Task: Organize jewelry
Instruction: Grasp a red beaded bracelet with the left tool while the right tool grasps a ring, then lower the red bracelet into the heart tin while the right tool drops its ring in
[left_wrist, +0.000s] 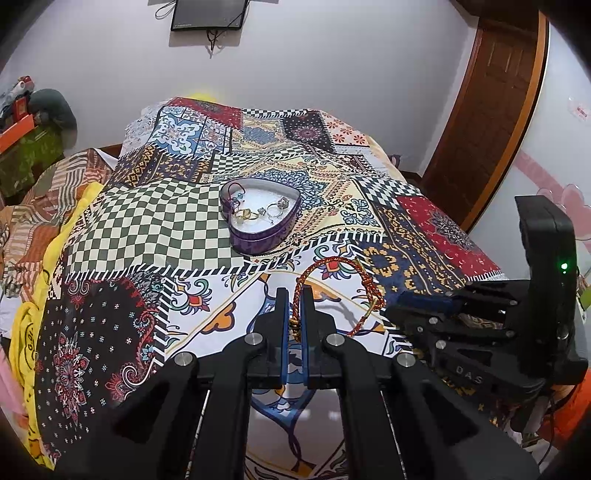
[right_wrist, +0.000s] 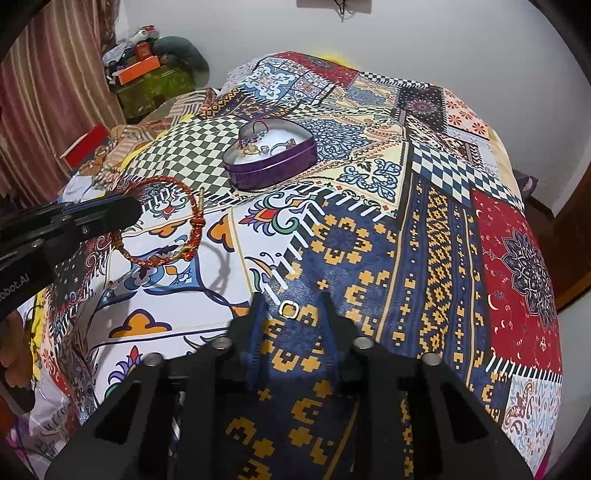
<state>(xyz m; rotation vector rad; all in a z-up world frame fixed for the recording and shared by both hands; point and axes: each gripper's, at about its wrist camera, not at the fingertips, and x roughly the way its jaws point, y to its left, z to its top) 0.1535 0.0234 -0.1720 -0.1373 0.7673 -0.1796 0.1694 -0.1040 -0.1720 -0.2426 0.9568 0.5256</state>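
Now my left tongs (left_wrist: 294, 306) pinch the bracelet (left_wrist: 334, 291) above the bed (left_wrist: 155, 229), tin (left_wrist: 258, 221) at 12 o'clock, while my right tongs (right_wrist: 291, 314) gape around a ring (right_wrist: 289, 308).

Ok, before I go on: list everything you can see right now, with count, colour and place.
Heart-shaped tin: one, purple, open, mid-bed on the patchwork cover.
Jewelry in the tin: several rings and small pieces, gold and silver; exact count unclear.
Cord bracelet: one, red and gold braid, clamped in the left tongs, loop hanging over the cover.
Ring: one, gold, loose on the blue patch between the right tongs' fingers.
Patchwork cover: one, multicolour, spread over the bed.
Wall screen: one, black, top of wall.
Door: one, brown wood, right.
Left tongs: shut on the bracelet.
Right tongs: open, above the ring.
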